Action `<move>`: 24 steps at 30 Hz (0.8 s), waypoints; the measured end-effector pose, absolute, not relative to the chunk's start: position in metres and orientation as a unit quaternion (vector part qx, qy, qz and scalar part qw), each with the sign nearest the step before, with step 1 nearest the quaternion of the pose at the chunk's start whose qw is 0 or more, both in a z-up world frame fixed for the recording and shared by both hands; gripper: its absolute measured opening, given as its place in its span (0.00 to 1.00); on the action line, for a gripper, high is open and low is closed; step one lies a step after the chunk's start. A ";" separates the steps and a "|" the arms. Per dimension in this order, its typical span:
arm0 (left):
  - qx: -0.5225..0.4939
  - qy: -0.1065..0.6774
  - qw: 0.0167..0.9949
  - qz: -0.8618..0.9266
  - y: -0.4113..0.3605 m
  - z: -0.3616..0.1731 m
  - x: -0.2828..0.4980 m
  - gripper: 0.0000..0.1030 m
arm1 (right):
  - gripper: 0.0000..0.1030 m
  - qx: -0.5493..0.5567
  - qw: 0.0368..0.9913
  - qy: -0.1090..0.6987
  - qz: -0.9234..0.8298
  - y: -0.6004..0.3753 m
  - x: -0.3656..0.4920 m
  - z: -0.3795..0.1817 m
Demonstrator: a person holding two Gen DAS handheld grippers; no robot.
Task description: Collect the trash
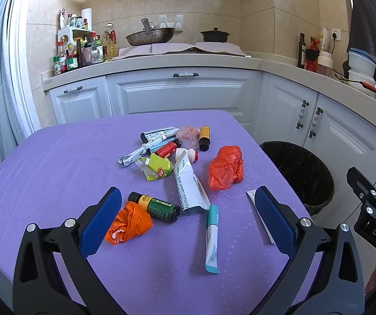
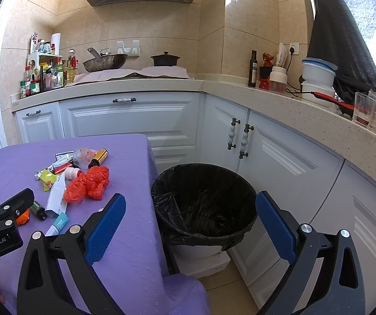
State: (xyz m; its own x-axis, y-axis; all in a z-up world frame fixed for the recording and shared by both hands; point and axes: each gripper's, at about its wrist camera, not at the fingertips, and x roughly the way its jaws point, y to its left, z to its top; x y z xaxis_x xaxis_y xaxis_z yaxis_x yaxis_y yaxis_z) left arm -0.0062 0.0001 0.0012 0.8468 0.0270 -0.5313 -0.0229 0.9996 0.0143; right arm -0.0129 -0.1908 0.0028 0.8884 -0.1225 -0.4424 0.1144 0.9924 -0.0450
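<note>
A: What does the left gripper [image 1: 188, 210] have between its fingers?
B: Nothing. Its jaws are spread wide over the purple table [image 1: 56, 162], empty. Just beside its left finger lies an orange wad [image 1: 127, 225], touching a green bottle [image 1: 159, 206] that lies on its side.

A: And further right?
B: A teal sachet [image 1: 212, 239] lies between the fingers, near the table's front. Behind it a long white sachet [image 1: 189, 186] runs back toward the main heap: a yellow wrapper [image 1: 156, 166], a red bottle [image 1: 167, 149], a white bottle [image 1: 186, 155], a pink wrapper [image 1: 188, 135] and an amber bottle [image 1: 204, 135], all close together mid-table.

A: Anything apart from the heap?
B: A red bag [image 1: 226, 168], crumpled, right of the white sachet. A white packet [image 1: 256, 210] is partly hidden behind the right finger, at the table's edge.

A: The bin?
B: The bin [image 2: 203, 202], lined in black, stands on the floor just beside the table's right edge, below the white cabinets [image 2: 280, 157]. I cannot tell whether anything is in it.

A: The right gripper [image 2: 190, 215]?
B: Spread open too, holding nothing, hovering in front of the bin and the table's corner.
</note>
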 end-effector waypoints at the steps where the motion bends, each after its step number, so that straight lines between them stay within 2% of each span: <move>1: 0.004 0.277 0.961 0.013 0.001 0.001 -0.006 0.96 | 0.94 -0.009 0.972 0.228 -0.061 -0.191 -0.013 0.003; 24: 0.005 0.277 0.961 0.010 -0.001 -0.001 -0.006 0.96 | 0.94 -0.009 0.972 0.228 -0.062 -0.194 -0.014 0.003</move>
State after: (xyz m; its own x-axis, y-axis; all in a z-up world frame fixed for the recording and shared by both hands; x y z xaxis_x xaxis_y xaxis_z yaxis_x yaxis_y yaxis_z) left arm -0.0060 -0.0010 -0.0009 0.8462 0.0220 -0.5325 -0.0167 0.9998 0.0147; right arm -0.0139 -0.1937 0.0032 0.8885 -0.1247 -0.4417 0.1165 0.9921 -0.0457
